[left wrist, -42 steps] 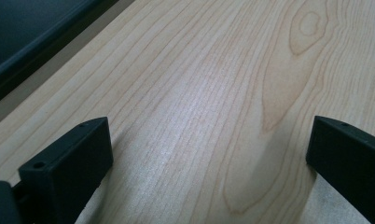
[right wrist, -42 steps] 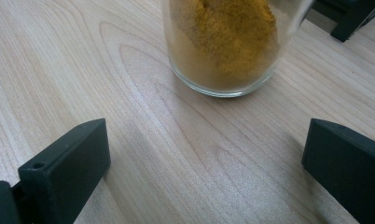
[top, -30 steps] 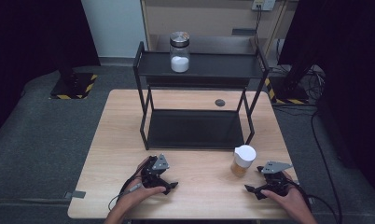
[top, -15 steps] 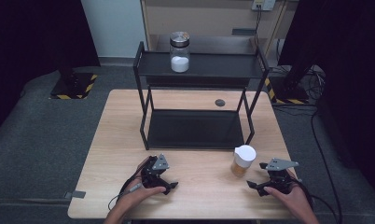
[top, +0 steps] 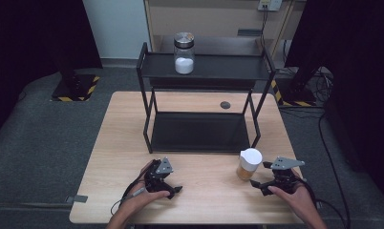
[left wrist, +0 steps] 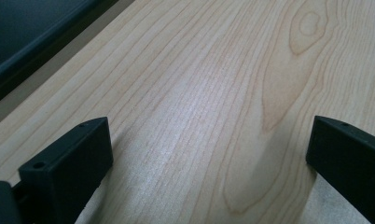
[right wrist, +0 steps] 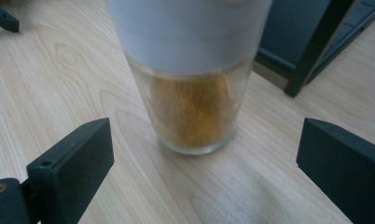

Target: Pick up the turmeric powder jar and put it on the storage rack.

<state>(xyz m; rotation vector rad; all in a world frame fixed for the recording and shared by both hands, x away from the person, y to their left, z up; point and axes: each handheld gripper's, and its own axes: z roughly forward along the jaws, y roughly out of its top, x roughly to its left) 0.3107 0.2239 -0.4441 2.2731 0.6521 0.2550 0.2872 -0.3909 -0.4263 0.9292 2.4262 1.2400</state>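
A small glass jar point(top: 249, 164) with a white lid and orange-brown powder stands upright near the table's front right. My right gripper point(top: 258, 184) rests on the table just right of it, open, its jaws pointing at the jar point(right wrist: 195, 93), which stands ahead of them and apart from both. My left gripper point(top: 173, 190) lies on the wood at the front left, open, with bare tabletop point(left wrist: 209, 107) between its jaws. A taller glass jar point(top: 184, 53) with a metal lid and white powder stands on the top shelf of the black rack point(top: 257, 69).
The black two-tier rack occupies the table's middle and back, its lower shelf point(top: 199, 131) bare. A small dark round disc point(top: 225, 105) lies on the wood behind it. A rack leg point(right wrist: 316, 46) stands beyond the jar. Cables trail on the floor at right.
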